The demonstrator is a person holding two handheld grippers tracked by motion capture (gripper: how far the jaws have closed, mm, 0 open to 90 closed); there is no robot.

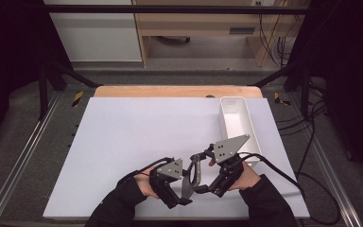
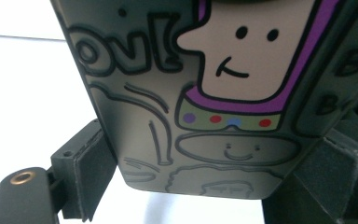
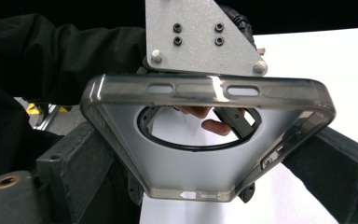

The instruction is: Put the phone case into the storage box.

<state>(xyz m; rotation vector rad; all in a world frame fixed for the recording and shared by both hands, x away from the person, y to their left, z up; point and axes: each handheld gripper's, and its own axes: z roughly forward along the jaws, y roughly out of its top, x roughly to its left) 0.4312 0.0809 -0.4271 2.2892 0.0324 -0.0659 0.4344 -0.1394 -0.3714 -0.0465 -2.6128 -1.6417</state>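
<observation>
Both claws, left (image 1: 185, 188) and right (image 1: 207, 176), clamped, facing inward.

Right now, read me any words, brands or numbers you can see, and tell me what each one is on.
"ov!": end of a cut-off word, drawn on the printed side of the phone case.
"B" and "B": cut-off letters at the case's right edge; the rest cannot be read.
White bin, grippers: no text readable.

phone case (image 1: 192, 173) sitting between the jaws of both grippers, left gripper (image 1: 170, 182) just left of it, right gripper (image 1: 224, 172) just right, tray (image 1: 237, 124) lying beyond the right gripper's fingers
</observation>
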